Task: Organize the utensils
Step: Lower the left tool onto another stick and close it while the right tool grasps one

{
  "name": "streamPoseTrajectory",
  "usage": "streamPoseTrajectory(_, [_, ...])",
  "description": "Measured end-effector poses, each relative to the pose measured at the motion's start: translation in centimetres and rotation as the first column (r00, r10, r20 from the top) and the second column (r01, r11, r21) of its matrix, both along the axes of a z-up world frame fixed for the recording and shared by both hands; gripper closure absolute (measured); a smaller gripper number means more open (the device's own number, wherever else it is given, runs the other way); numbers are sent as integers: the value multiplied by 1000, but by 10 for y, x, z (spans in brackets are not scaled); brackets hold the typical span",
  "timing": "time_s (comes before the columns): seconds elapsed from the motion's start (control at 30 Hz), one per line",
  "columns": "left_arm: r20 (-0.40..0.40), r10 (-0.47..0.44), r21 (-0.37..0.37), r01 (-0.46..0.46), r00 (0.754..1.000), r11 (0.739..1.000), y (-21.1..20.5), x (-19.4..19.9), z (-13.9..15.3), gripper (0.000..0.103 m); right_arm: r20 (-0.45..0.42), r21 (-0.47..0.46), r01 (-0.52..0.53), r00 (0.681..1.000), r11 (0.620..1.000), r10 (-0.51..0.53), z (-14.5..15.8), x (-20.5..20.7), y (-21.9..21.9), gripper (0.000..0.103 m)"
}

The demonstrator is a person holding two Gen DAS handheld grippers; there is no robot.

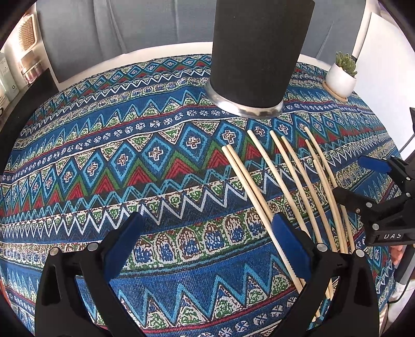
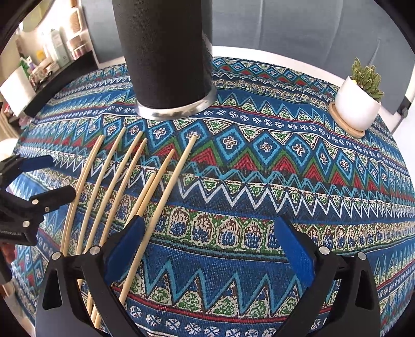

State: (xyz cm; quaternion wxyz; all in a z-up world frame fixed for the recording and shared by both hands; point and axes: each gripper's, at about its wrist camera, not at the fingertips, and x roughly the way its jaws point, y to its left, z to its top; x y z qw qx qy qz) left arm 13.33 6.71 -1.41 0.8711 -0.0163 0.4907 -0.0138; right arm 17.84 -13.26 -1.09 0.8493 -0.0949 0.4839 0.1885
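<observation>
Several pale wooden chopsticks [image 1: 237, 166] [image 2: 176, 181] lie fanned out on a patterned blue cloth [image 1: 129, 160] [image 2: 285, 181]. Just beyond their far tips stands a tall black cylinder holder [image 1: 259, 57] [image 2: 166, 57] with a metal base rim. My left gripper [image 1: 207, 243] [image 2: 52, 176] hovers open over the cloth, its right finger above the near ends of the chopsticks. My right gripper [image 2: 210, 246] [image 1: 360, 178] is open wide on the other side of the fan. One chopstick runs on the cloth just inside its left pad [image 2: 127, 246]. Neither gripper holds anything.
A white pot [image 2: 359, 109] [image 1: 339, 80] with a small green plant sits on a wooden coaster at the table's far right. Bottles and boxes on a shelf [image 2: 57, 49] stand beyond the left edge. A grey backrest [image 1: 116, 23] lies behind the white table rim [image 1: 155, 50].
</observation>
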Motion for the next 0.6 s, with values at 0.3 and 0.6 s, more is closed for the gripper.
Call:
streamPoseTrajectory(0.3, [-15,38,18,-37,999,999,-3,1,-1,5,10,2,4,1000,1000,-4,0,-5,-3,8])
streamPoseTrajectory(0.6, [-22,40,57,-39,999,998,-9,-2,-5,4,-38,-16,-11,999,1000,10,-1,6,2,7])
